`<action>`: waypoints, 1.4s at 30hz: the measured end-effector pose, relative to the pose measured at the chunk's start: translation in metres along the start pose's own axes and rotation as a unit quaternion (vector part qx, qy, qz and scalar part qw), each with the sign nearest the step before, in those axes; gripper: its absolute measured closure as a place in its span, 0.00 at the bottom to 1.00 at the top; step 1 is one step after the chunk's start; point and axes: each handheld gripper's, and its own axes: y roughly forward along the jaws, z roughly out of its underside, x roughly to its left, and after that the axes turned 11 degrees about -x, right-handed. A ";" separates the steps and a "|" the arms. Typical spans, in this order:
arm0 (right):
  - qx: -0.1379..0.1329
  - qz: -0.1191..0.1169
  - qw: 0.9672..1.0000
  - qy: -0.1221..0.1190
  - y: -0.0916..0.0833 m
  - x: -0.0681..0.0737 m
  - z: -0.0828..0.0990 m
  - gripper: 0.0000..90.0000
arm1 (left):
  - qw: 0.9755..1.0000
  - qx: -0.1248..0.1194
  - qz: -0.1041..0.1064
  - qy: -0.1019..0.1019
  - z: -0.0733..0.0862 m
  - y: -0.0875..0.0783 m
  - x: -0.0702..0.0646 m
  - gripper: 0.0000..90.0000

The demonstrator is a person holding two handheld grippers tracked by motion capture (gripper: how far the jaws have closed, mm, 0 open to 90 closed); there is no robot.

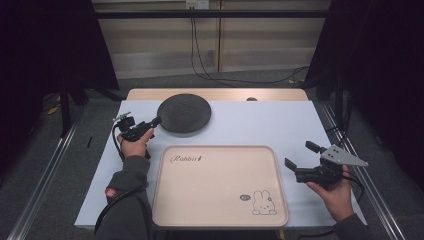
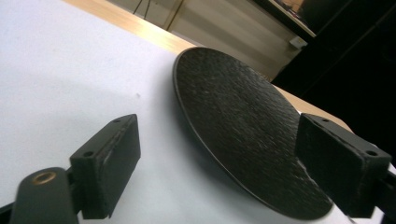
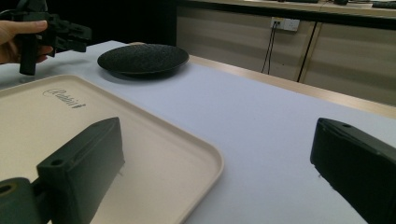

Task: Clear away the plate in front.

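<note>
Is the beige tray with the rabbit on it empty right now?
Empty. The beige tray has nothing on its bare surface; the dark plate sits apart, farther back on the table.

**Two hand-held grippers, both spread open**

The black two-jaw left gripper (image 1: 150,123) sits just left of the dark round plate (image 1: 184,114), jaws apart. The black right gripper (image 1: 299,155) with grey three-cornered plate hovers well right of it, jaws wide.

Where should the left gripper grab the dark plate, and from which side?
By the rim nearest the left gripper, coming low from the plate's left. The dark plate is flat and shallow, its edge raised slightly off the table, so one jaw can likely slip under while the other pinches on top.
</note>
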 end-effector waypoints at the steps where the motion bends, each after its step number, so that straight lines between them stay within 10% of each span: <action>1: 0.001 0.002 1.000 0.002 0.000 0.000 0.000 0.02 | 1.000 -0.006 -0.005 -0.005 0.001 0.002 0.000 0.19; 22: -0.003 0.008 1.000 0.012 -0.002 -0.004 -0.001 0.03 | 0.999 -0.010 -0.037 -0.021 0.001 0.030 0.006 0.29; 34: -0.001 0.005 1.000 0.013 -0.002 -0.004 0.000 0.03 | 0.998 0.031 -0.042 -0.046 0.000 0.036 0.011 0.41; 42: 0.004 0.004 1.000 0.018 -0.001 -0.005 0.001 0.03 | 0.995 0.016 -0.043 -0.085 0.004 0.046 0.008 0.50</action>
